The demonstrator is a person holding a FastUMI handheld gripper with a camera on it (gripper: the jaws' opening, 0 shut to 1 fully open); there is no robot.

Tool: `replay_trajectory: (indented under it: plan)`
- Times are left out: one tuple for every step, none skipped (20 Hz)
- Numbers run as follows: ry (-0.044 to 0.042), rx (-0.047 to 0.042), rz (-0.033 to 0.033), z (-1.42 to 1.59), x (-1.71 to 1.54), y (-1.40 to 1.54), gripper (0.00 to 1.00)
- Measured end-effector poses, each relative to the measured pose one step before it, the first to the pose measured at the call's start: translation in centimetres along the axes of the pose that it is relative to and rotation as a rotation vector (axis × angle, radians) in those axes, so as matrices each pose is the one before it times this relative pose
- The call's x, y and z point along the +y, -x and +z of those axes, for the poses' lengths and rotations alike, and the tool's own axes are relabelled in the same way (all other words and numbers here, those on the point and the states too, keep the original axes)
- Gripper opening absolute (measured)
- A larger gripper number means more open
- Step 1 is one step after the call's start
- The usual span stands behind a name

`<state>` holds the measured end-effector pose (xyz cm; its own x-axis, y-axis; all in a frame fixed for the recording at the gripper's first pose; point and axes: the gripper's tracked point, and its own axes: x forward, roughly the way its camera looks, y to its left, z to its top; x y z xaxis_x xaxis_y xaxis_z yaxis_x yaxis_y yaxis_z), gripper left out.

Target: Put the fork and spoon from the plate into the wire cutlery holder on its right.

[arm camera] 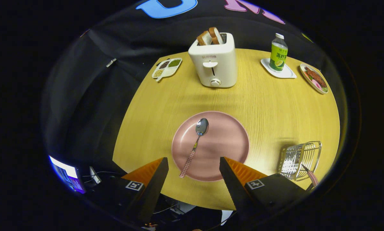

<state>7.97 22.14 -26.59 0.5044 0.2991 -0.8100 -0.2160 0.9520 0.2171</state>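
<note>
A pink plate [225, 141] lies on the round wooden table just ahead of my fingers. A spoon [196, 141] with a checked handle rests on it, bowl pointing away, handle end reaching the plate's near rim between my fingers. The wire cutlery holder [299, 158] stands to the plate's right, beside my right finger; a checked handle, the fork [310, 175], sticks out of it. My gripper [193, 165] is open, held above the plate's near edge, nothing between its fingers.
A white toaster [215, 62] with bread slices stands beyond the plate. Far left is a divided dish of beans [167, 67]; far right a bottle [278, 53] on a white coaster and a small plate of food [314, 78]. A screen [66, 175] glows below the table's left edge.
</note>
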Motion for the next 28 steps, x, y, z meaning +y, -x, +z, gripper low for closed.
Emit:
replay_trajectory:
  plan:
    - [-0.00518, 0.01691, -0.01168, -0.285, 0.139, -1.024, 1.00]
    - [-0.00695, 0.01592, -0.00914, -0.318, 0.190, -1.113, 1.00]
    - [-0.00756, 0.01840, -0.00895, -0.447, 0.124, -1.249, 1.00]
    - [-0.00902, 0.02512, -0.00563, -0.617, 0.094, -0.760, 1.00]
    - [-0.00820, 0.01769, -0.00991, -0.345, 0.172, -1.064, 1.00]
    - [-0.00872, 0.01360, -0.01373, -0.309, -0.068, -0.881, 1.00]
    - [-0.00990, 0.01669, -0.01470, -0.356, -0.130, -0.863, 0.99]
    - [-0.02009, 0.02879, -0.02678, -0.663, -0.441, -0.717, 0.99]
    - [-0.03010, 0.02525, -0.00213, -0.493, 0.142, -0.658, 0.99]
    - [-0.02034, 0.01084, -0.00143, -0.274, 0.167, -0.590, 0.98]
    - [-0.00287, 0.00614, -0.00809, -0.129, -0.061, -0.394, 0.98]
    - [0.00424, 0.00609, -0.00780, -0.151, 0.019, -0.340, 0.95]
    - [0.00471, 0.00717, -0.00112, -0.134, 0.251, -0.209, 0.92]
    - [0.00552, 0.00648, -0.00211, -0.150, 0.157, -0.235, 0.87]
    - [0.00208, 0.00409, -0.00091, -0.102, 0.102, -0.191, 0.83]
    - [-0.00013, 0.00627, -0.00741, -0.145, -0.035, -0.174, 0.73]
    - [-0.00496, 0.00972, -0.00461, -0.196, 0.054, -0.142, 0.63]
    - [-0.00507, 0.01437, -0.00378, -0.221, 0.035, -0.156, 0.53]
    - [-0.00625, 0.00131, -0.01056, 0.074, -0.135, -0.027, 0.45]
    - [-0.00386, 0.00208, -0.00440, -0.006, -0.074, -0.059, 0.38]
    - [-0.00325, 0.00893, -0.00306, -0.128, -0.101, -0.005, 0.31]
    - [-0.00033, 0.00491, 0.00634, 0.023, 0.021, 0.162, 0.18]
    - [0.00253, -0.00143, -0.00474, -0.168, -0.371, -0.407, 0.19]
    - [-0.00766, 0.00480, 0.00101, 0.121, -0.244, 0.452, 0.17]
    - [0.00062, 0.00522, 0.02078, -0.152, 0.115, -0.135, 0.17]
    - [-0.00227, 0.00367, 0.02102, 0.002, 0.037, 0.056, 0.15]
    - [-0.00301, 0.00427, 0.01799, -0.057, -0.008, -0.041, 0.14]
    - [0.00449, 0.00065, 0.01730, -0.111, -0.038, 0.252, 0.12]
